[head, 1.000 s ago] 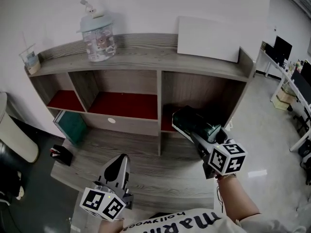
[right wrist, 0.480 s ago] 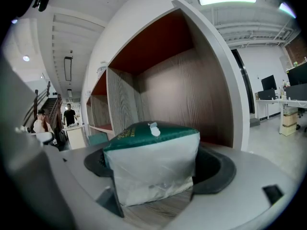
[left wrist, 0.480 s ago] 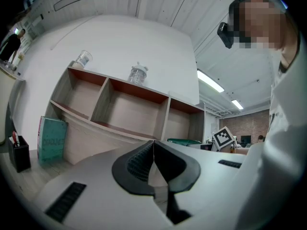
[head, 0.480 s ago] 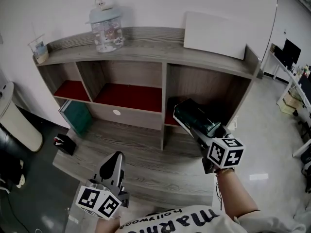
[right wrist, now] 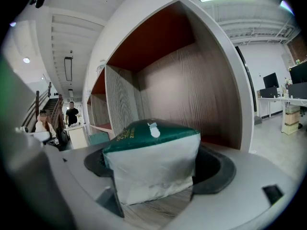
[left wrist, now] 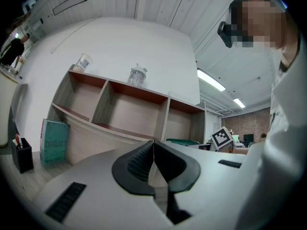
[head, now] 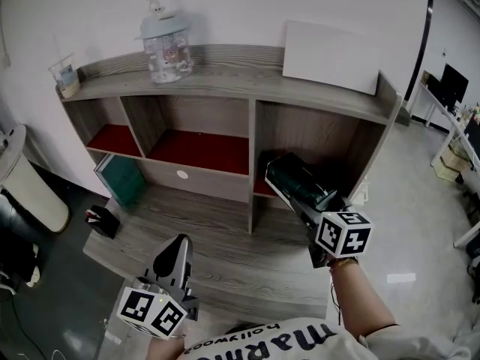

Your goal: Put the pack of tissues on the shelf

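Our right gripper clamps the pack of tissues at the shelf's lower right compartment. Our left gripper is closed and empty.

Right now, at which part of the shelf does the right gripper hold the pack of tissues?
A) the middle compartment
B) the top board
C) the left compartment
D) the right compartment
D: the right gripper is shut on the pack of tissues at the mouth of the right compartment.

White wall, glossy grey floor
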Demonstrator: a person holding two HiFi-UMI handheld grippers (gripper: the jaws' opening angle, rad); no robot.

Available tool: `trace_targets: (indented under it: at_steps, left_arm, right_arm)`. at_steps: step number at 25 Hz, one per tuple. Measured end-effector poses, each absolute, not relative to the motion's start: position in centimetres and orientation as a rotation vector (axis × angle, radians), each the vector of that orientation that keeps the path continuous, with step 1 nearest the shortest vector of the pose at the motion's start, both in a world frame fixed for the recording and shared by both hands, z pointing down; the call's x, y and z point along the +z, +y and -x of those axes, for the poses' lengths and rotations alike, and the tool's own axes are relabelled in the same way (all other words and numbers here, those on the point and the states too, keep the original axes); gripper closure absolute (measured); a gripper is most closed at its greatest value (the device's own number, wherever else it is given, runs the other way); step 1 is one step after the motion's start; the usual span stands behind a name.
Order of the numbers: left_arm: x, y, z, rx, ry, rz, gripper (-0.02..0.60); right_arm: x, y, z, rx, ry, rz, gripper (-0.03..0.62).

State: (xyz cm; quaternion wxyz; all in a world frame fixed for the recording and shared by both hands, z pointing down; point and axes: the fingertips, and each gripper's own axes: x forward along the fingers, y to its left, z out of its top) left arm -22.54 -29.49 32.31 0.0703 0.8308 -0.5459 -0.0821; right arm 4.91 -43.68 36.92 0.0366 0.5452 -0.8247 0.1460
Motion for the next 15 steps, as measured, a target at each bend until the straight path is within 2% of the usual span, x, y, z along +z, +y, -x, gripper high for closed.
trace_targets:
  at_steps: [15]
  left_arm:
    - [32.69,-29.23,22.49,-0.247,-1.655,-2.482,0.563]
  right_arm:
    - [37.06,-44.41,-4.56,0.446,-2.538,-1.661,0.137]
